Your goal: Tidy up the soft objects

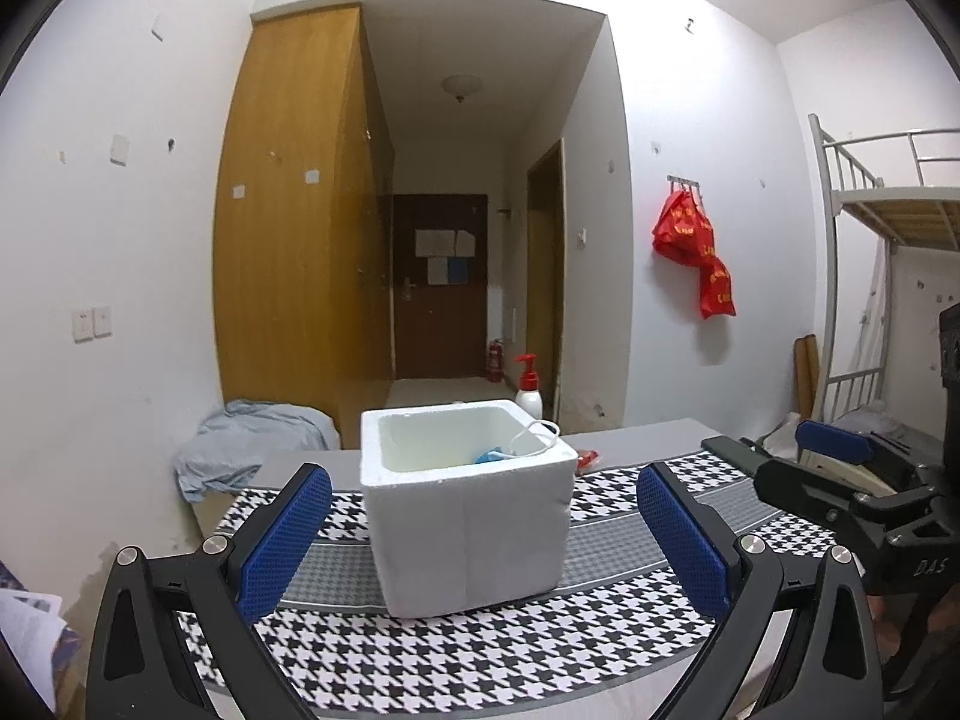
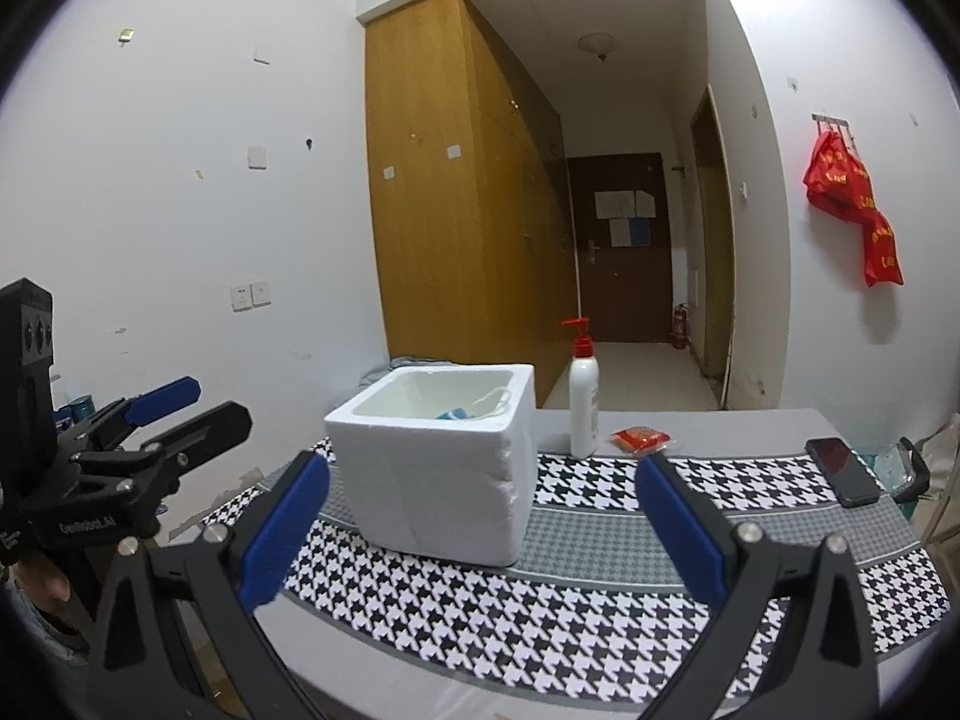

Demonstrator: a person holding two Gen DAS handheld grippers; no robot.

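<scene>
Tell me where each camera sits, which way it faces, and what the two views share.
Left wrist: sits behind the open left gripper, facing the white foam box head-on, hallway behind; the right gripper shows at its right edge.
Right wrist: sits behind the open right gripper, facing the table with the box left of centre; the left gripper intrudes at its left edge.
Shared: box, houndstooth cloth, pump bottle, red packet, wardrobe, red bags.

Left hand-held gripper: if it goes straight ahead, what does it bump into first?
Probably the white foam box. It sits right ahead between the open fingers of the left hand-held gripper, though exact depth is hard to judge.
</scene>
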